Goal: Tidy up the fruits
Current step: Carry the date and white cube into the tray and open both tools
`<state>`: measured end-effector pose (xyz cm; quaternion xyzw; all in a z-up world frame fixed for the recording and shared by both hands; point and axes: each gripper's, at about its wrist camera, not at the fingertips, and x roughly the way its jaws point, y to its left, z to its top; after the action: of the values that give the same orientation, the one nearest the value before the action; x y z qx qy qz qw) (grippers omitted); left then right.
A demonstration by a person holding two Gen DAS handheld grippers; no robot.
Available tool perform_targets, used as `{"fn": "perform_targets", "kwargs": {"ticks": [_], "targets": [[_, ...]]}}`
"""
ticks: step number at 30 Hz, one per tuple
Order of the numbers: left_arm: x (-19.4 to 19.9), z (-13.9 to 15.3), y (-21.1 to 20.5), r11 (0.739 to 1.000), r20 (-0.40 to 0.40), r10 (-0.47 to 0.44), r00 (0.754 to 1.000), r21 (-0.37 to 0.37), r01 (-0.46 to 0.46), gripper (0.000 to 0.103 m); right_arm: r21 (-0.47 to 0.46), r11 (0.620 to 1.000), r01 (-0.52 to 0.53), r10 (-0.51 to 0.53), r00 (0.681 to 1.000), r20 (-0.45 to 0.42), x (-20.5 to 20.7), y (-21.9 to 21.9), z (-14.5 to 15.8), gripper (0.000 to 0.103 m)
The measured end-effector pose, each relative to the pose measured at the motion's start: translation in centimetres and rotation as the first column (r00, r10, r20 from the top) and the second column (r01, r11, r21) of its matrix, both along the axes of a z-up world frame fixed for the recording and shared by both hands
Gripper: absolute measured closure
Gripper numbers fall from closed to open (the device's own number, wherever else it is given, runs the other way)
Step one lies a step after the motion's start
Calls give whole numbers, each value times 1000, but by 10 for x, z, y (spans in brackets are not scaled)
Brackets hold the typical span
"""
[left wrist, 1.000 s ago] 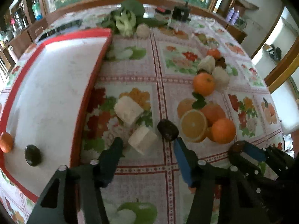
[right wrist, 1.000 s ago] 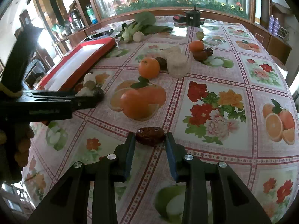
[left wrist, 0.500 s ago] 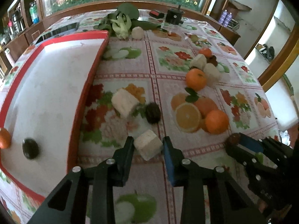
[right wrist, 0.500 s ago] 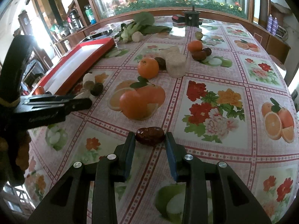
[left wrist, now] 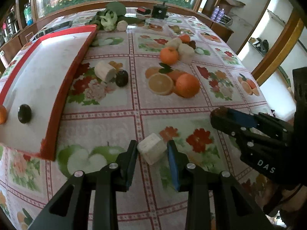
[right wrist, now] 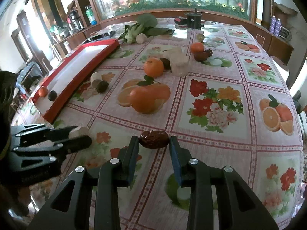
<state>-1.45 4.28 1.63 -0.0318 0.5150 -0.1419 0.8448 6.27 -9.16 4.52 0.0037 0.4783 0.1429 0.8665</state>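
Both claws are loaded, so the step in hand looks like carrying fruit to the tray. The left claw (left wrist: pixel 152 151) pinches a pale white chunk (left wrist: pixel 151 150); its jaws have just been closing onto it, and it seems lifted off the flowered surface (left wrist: pixel 220 76). The right claw (right wrist: pixel 153 143) pinches a dark red date (right wrist: pixel 153 139) at its tips. The red-rimmed tray (left wrist: pixel 57 103) lies ahead and to the left of the left claw, holding a dark fruit (left wrist: pixel 24 113) and an orange at its near edge. The next move probably calls for swinging left over the rim, then spreading the jaws low above the tray floor.
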Motion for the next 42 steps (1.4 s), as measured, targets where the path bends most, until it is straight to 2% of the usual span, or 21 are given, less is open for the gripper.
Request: {"fn": "perform_targets", "kwargs": {"ticks": [9,21,42], "targets": [[-8,8,-3,1000,18,-4,1000,-8,4,69,-9,1000,-1,1,1000,-14,-6,15,1,71],[-11,23,15,1000,64,10,998,1,-11,69,-13,1000,-21,20,1000,-9,-2,40,6,71],[-2,43,69,994,107,101,989,-41,-97,69,-37,993,-114,114,993,12,12,99,18,71]]}}
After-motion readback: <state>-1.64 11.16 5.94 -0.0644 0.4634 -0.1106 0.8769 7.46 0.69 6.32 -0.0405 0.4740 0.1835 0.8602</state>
